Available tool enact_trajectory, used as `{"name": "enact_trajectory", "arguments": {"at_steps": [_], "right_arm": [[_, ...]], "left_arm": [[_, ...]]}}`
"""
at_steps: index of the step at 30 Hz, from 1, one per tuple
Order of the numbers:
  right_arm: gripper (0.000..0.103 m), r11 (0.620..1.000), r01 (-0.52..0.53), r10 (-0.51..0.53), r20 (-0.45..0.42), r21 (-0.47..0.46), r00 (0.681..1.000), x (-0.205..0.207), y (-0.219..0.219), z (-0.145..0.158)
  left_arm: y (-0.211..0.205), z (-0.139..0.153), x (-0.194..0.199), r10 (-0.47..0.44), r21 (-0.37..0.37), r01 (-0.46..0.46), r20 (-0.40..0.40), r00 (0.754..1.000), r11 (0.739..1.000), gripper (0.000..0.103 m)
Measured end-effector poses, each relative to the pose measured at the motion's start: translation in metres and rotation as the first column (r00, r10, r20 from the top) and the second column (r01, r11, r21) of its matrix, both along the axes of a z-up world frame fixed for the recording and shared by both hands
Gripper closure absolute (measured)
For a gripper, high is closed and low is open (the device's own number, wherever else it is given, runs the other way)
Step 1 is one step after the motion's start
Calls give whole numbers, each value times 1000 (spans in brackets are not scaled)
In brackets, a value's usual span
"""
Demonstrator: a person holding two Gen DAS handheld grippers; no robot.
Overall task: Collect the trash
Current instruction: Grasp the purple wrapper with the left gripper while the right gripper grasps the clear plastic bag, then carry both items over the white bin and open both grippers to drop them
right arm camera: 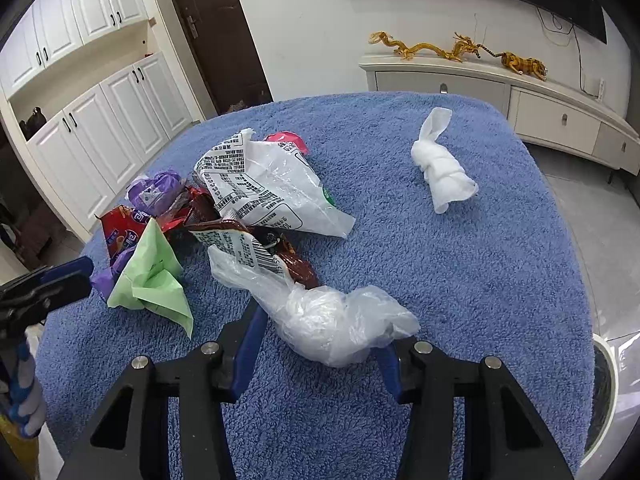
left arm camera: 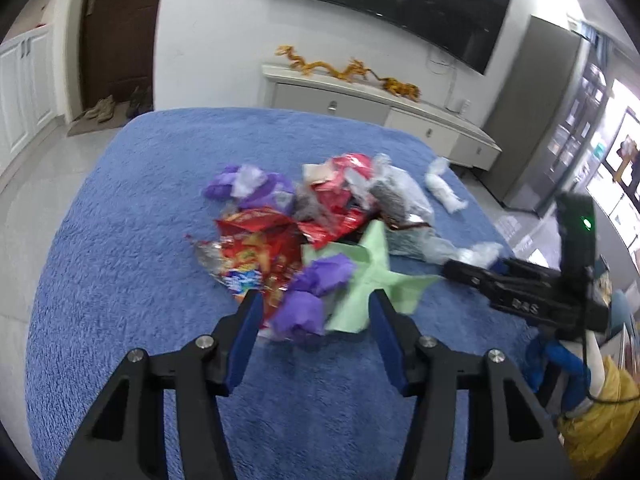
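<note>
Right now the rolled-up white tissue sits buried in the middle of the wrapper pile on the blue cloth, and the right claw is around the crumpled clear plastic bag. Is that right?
Not quite. The rolled-up white tissue lies alone on the blue cloth, apart from the wrapper pile, as the right wrist view shows. The rest holds: the right claw is around the crumpled clear plastic bag.

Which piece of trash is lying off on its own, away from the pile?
The rolled white tissue. It sits alone on the blue cover toward the far right, while every other wrapper and bag overlaps in one heap.
</note>
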State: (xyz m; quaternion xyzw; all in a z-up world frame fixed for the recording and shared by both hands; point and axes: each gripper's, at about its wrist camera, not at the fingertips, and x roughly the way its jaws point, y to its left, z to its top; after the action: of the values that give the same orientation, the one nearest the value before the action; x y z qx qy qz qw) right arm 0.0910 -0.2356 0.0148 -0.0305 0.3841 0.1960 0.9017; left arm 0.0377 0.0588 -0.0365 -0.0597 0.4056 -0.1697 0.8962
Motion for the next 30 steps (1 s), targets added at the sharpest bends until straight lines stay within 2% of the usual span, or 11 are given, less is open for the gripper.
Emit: {"name": "enact_trajectory", "arguments": {"at_steps": [5, 11, 13, 14, 15, 18, 25, 30], "right_arm": [[61, 1000, -17, 17, 11, -2, 1000, -3, 4, -2], [67, 1000, -26, 26, 21, -11, 999, -7, 25, -5], [70, 999, -31, 32, 26, -22, 999, -8, 33, -5], [71, 999, -34, 35, 32, -29, 999, -8, 34, -5], [72, 999, -28, 29, 39, -29, 999, -13, 52, -7], [74, 1000, -13, 15, 66, -27, 998, -20, 74, -5], [75, 999, 10, -13, 77, 35, 997, -41, 77, 4], [75, 998, 20, -27, 119, 53, 992, -68, 80, 18]], "left_arm": [[-6, -9, 10, -9, 16, 9, -22, 1000, 1000, 63], [-15, -24, 15, -16, 35, 17, -52, 999, 999, 64], [-15, -31, 16, -2, 41, 5, -70, 998, 999, 72], [-14, -32, 15, 2, 39, 1, -73, 997, 999, 72], [-14, -31, 13, 4, 37, -2, -68, 998, 999, 72], [-12, -24, 4, 8, 39, -7, -44, 999, 999, 73], [-5, 5, -24, 11, 40, -12, 22, 1000, 999, 73], [-2, 29, -42, 13, 34, -16, 60, 998, 999, 73]]}}
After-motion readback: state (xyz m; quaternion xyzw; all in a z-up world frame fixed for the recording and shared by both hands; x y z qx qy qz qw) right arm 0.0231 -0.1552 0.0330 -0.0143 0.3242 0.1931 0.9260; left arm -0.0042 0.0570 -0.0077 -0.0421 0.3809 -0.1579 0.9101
